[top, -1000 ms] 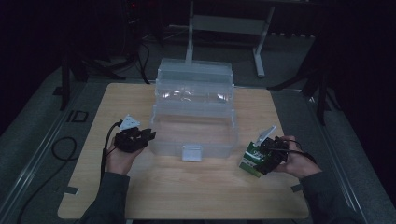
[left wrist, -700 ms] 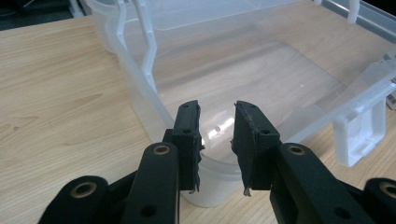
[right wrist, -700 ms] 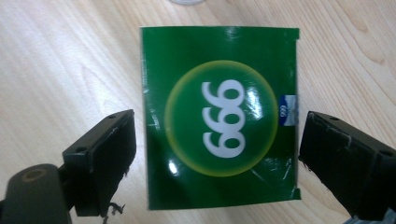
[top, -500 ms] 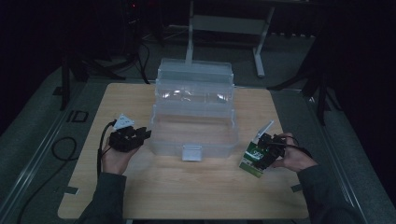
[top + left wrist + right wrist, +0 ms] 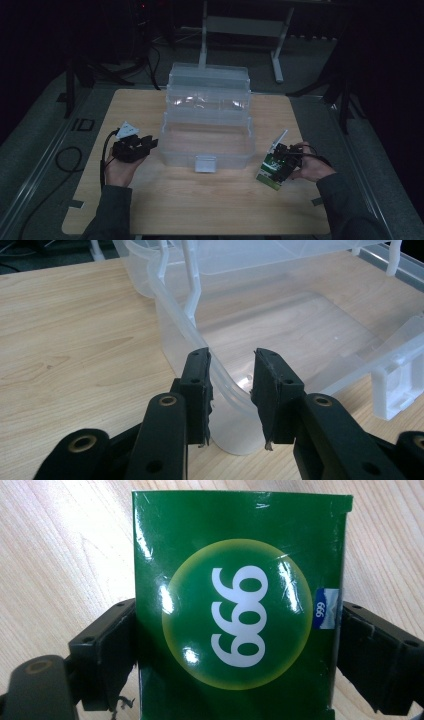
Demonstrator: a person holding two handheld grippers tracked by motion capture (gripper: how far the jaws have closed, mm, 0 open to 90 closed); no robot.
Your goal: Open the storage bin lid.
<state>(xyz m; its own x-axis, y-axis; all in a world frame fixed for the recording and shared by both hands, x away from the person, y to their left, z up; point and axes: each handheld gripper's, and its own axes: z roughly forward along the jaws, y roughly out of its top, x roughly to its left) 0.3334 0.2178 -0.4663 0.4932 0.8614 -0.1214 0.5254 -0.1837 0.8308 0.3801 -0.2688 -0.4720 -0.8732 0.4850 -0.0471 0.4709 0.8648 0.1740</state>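
Spreading across most of the high view is a pale wooden table point(image 5: 200, 205), its rounded corners set against a dark floor. At the table's centre stands a clear plastic storage box point(image 5: 207, 145), its upper tiers folded back toward twelve o'clock so the main bin lies open; a small white latch point(image 5: 205, 163) sits on its front wall at six o'clock.

At nine o'clock from the box, the person's left hand point(image 5: 117, 170) holds the left gripper point(image 5: 150, 142), which points toward the box's left wall. In the left gripper view its two black jaws stand apart, with the rounded near corner of the box point(image 5: 235, 405) showing in the gap between them; whether the pads touch the plastic I cannot tell.

At about four o'clock from the box, near the table's right edge, the right hand point(image 5: 312, 169) holds the right gripper point(image 5: 280, 165). Its jaws are clamped on the two sides of a green carton point(image 5: 272, 172), which from above looks tilted, its lower end toward the table. In the right gripper view the carton point(image 5: 240, 605) has a glossy face with a yellow-green disc bearing white numerals that read upside down, and a small blue label at its right edge. Bare wood shows behind it.
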